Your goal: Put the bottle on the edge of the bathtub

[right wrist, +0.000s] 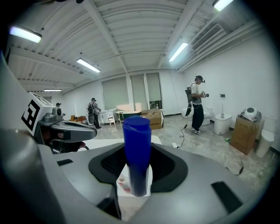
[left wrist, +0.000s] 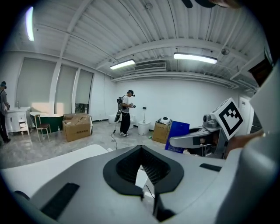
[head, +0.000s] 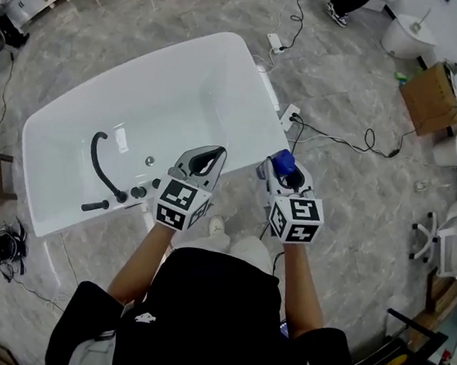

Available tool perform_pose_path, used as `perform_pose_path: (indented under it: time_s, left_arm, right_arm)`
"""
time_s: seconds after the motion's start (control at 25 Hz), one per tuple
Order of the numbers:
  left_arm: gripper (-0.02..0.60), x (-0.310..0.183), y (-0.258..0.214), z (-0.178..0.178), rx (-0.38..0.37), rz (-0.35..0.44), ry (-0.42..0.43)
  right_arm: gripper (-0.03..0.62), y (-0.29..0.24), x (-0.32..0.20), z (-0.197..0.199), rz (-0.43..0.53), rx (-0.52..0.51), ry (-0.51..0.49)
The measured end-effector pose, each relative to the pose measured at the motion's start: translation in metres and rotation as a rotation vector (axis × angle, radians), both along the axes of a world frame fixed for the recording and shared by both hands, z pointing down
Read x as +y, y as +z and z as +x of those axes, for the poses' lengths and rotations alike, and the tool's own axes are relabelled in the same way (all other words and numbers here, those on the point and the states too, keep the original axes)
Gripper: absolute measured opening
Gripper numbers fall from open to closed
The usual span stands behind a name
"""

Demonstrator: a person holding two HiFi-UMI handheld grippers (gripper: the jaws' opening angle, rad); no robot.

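Note:
A blue bottle (head: 283,163) with a white label stands upright between the jaws of my right gripper (head: 284,173), which is shut on it. In the right gripper view the bottle (right wrist: 137,151) rises straight up from the right gripper (right wrist: 135,192). It hangs just past the right end of the white bathtub (head: 260,91), over the floor. My left gripper (head: 201,160) is over the tub's near right corner, its jaws together and holding nothing. In the left gripper view the left gripper (left wrist: 146,197) looks across the tub rim (left wrist: 57,162).
A black faucet (head: 102,166) is mounted on the tub's near rim. A power strip and cables (head: 292,115) lie on the floor beside the tub's right end. A cardboard box (head: 433,95) and a toilet (head: 408,34) stand further off. A person (right wrist: 197,109) stands across the room.

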State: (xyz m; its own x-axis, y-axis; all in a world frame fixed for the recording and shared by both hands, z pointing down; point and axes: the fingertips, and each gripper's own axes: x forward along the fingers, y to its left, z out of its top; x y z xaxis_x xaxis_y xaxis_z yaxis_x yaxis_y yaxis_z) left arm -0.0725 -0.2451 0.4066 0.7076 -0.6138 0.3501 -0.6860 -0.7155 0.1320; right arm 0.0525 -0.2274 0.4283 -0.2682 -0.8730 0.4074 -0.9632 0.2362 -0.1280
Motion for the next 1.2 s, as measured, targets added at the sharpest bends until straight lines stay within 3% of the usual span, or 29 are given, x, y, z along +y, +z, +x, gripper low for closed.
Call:
perform_pose_path:
  time_s: [0.64,1.2]
  left_arm:
    - [0.014,-0.017,0.074,0.037,-0.061,-0.109,0.03]
    - [0.014,-0.042,0.142,0.051,-0.12,-0.206,-0.018]
  right_arm:
    - [0.16,0.062,-0.027,0.024,-0.079,0.007,-0.028]
    - [0.16,0.142,-0.06,0.03,-0.222,0.0,-0.119]
